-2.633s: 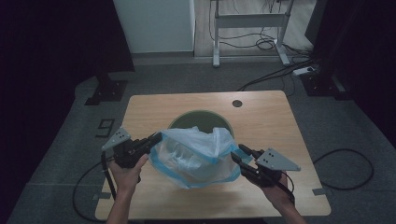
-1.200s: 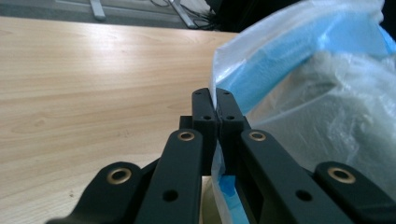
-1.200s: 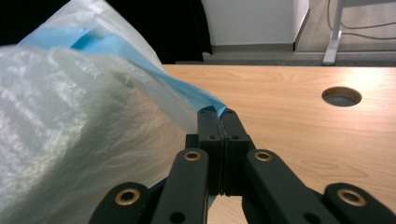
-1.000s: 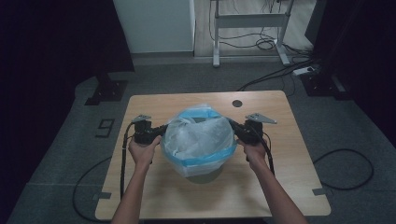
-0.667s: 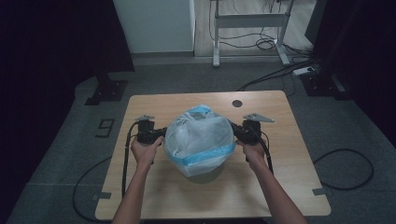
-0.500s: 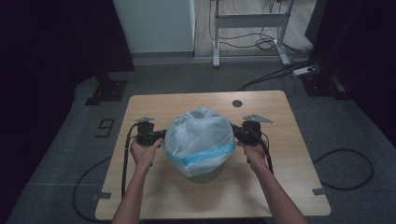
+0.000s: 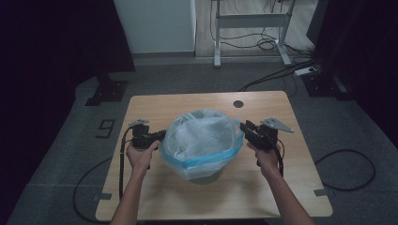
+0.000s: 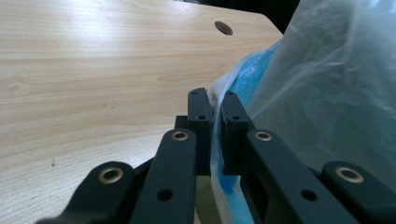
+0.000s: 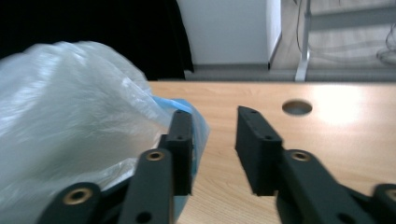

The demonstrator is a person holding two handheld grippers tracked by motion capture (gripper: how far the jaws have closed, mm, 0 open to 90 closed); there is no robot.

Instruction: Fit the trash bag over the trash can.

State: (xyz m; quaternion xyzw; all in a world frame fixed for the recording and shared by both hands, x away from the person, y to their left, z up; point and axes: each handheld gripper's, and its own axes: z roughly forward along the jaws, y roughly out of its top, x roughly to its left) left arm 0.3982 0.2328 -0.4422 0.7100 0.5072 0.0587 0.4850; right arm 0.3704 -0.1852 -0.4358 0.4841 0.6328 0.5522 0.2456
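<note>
Bag: clear plastic liner with a blue hem, draped over a round bin near the middle of the table; its mouth is folded down outside the rim so the liner stays put and the blue band wraps the bin's upper wall.
Table: pale wooden top with a round cable hole toward the far edge; it bears the bin, and both forearms come in over its near edge.
Bin: dark round container, nearly all under the plastic (a sliver of its base shows below the blue hem).
Left gripper: left gripper sits against the bag's left side, jaws nearly together and pinching a fold of the blue-edged film; the jaws have just eased apart a trifle, yet the plastic runs tight between the pads, judged as a hold that keeps the hem pulled down on that side.
Right gripper: right gripper stands just beside the bag's right side; its jaws have just been opening and now stand well apart with bare table between them, the blue hem lying outside the left-hand jaw, so nothing is held.
Step in hand: letting go of the hem, right side first, by my reading.
</note>
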